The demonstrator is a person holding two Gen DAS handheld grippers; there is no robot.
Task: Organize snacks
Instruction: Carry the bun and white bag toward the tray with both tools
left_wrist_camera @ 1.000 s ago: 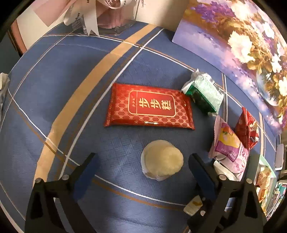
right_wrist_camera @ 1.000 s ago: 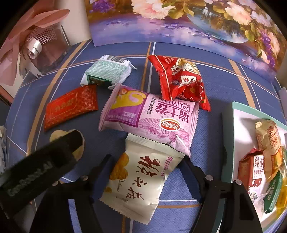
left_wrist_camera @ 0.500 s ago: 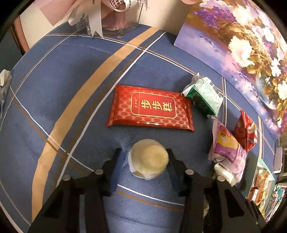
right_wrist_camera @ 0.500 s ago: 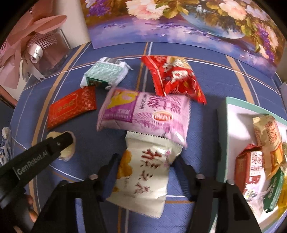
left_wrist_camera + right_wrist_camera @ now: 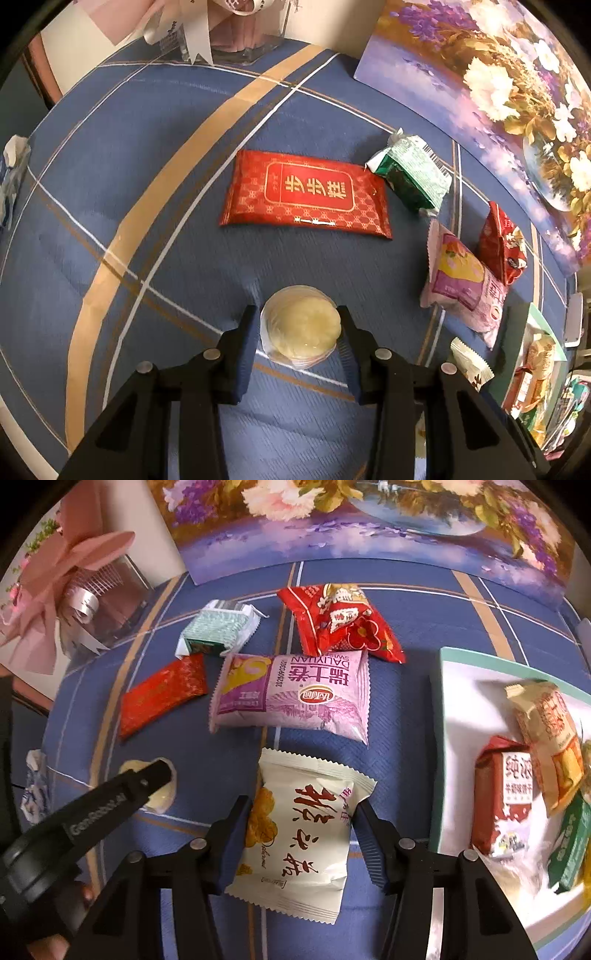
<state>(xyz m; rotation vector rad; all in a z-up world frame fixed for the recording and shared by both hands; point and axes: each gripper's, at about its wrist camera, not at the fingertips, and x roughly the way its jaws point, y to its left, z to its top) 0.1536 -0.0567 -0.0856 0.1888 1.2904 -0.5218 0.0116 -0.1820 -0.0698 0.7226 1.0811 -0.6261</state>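
My left gripper is shut on a round pale pastry in clear wrap, both pads against its sides, on the blue cloth. My right gripper is shut on a white snack packet with red characters. The left gripper's arm shows in the right wrist view with the pastry partly hidden behind it. On the cloth lie a flat red packet, a green-white packet, a purple packet and a red pillow packet.
A white tray with a teal rim holds several snacks at the right. A flower painting leans along the back. A pink bow on a clear box stands back left. Crumpled paper lies at the left edge.
Both grippers have closed: the left from wide open onto the round pastry, the right onto the white packet. The white packet now lies apart from the purple packet.
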